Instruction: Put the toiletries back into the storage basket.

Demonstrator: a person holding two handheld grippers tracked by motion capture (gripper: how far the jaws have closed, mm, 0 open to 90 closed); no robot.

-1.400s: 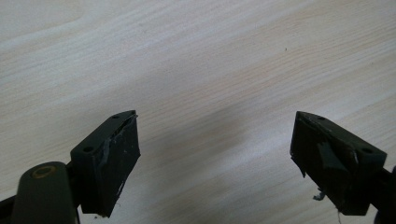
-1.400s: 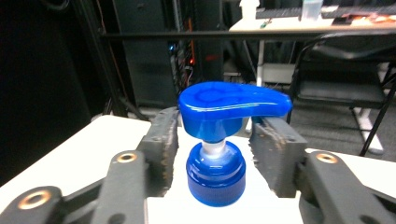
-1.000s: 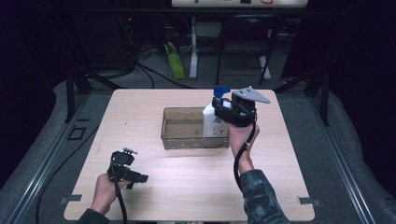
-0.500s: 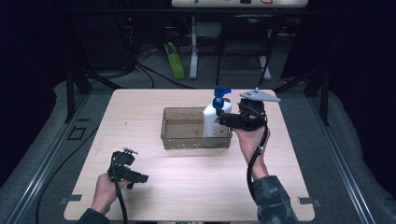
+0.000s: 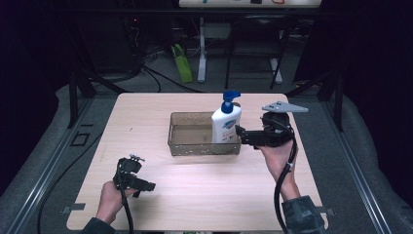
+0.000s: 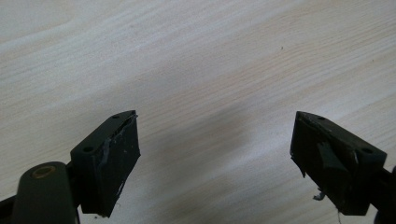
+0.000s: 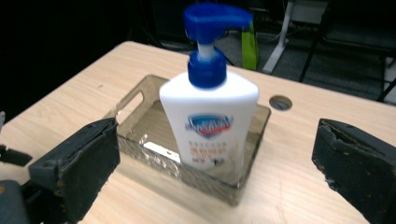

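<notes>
A white soap bottle (image 5: 225,123) with a blue pump stands upright in the right end of a clear brownish tray (image 5: 187,146) at mid-table. My right gripper (image 5: 239,134) lies level just right of the tray, pointing at the bottle. Its jaws have just been opening and now stand wide, with nothing between them. In the right gripper view the bottle (image 7: 210,116) stands a little beyond the open gripper (image 7: 215,128), inside the tray (image 7: 128,105). My left gripper (image 5: 147,185) rests near the front left of the table. Its jaws are open over bare wood (image 6: 215,126).
The wooden table (image 5: 146,112) has a round cable hole (image 7: 280,102) beyond the tray. Behind the table the floor holds desk legs, cables and a green object (image 5: 181,63). Bare tabletop lies left of and in front of the tray.
My right gripper has let go of the bottle, opened wide and drawn back to the right. The bottle stays standing in the tray. The left gripper has not moved.
</notes>
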